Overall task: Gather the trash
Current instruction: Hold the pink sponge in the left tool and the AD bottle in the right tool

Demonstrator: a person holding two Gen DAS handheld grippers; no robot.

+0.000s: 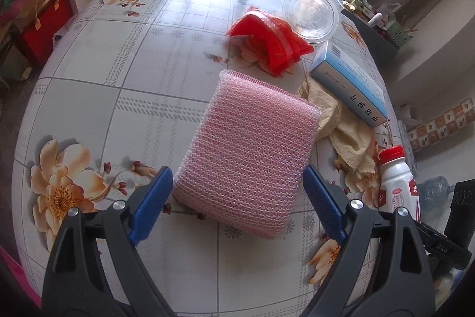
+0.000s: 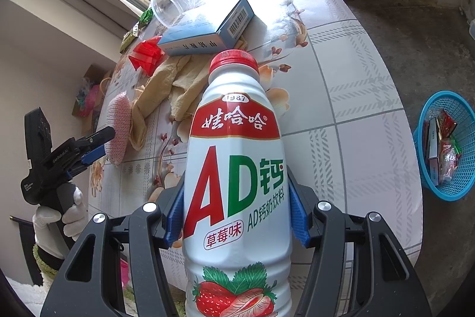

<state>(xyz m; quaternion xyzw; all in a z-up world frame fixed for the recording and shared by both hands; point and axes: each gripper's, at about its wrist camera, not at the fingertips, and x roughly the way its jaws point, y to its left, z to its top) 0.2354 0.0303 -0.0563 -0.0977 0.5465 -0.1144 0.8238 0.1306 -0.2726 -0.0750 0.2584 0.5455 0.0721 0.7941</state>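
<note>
Left wrist view is showing the left tool (image 1: 237, 192) hanging over the desk (image 1: 124, 73) with its blue fingers (image 1: 151, 201) standing wide apart on either side of a pink bubble-wrap pouch (image 1: 246, 150); the pads are sitting just beside the pouch's near corners, and I cannot tell whether they are touching it. Beyond the pouch a red mesh bag (image 1: 267, 40) is lying flat, with a clear plastic cup (image 1: 310, 15) on its side just right of it. Right of the pouch a crumpled yellowish cloth (image 1: 350, 127) is spreading under a blue box (image 1: 350, 85), and a white bottle (image 1: 397, 183) with a red cap is standing at the right edge.

Right wrist view is showing, at far left, a gloved hand (image 2: 69, 213) gripping the left tool's handle, with the pouch (image 2: 118, 127) at its tip. In the centre the right tool (image 2: 237, 210) is clamping the white strawberry-drink bottle (image 2: 234, 168) by its middle, both pads pressing its sides, cap pointing away. At far right a blue basket (image 2: 421, 138) is sitting on the floor, already holding wrappers and a box.
</note>
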